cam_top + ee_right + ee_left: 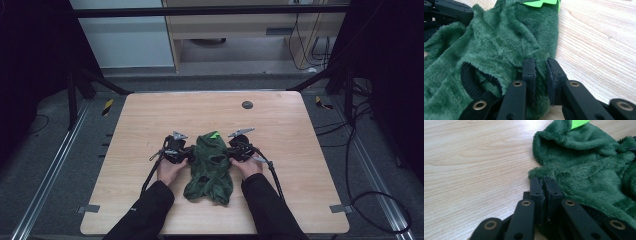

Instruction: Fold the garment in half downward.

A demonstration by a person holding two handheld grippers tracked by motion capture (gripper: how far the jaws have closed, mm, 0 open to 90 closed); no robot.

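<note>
From the high view I see my left hand (pixel 170 170) near the front middle of the wooden surface (pixel 140 120), holding the left gripper (pixel 186 155) against the left edge of a dark green fleece garment (pixel 210 170). In the left gripper view its jaws are pressed almost together, with only a thin slit between them, and the fuzzy edge of the garment (pixel 586 170) sits right at their tips; I read them as pinching that edge, though the cloth inside the slit is hard to make out.

The garment lies crumpled in the middle of the surface, between both grippers, with a bright green tag (pixel 215 134) at its far end and dark ribbed openings on its body.

On the right, my right hand (pixel 247 167) holds the right gripper (pixel 234 154) against the garment's right edge. In the right gripper view its jaws stand a little apart with a fold of the fleece (pixel 499 45) between them, one jaw on the cloth side and one on the bare wood (pixel 599 45) side
</note>
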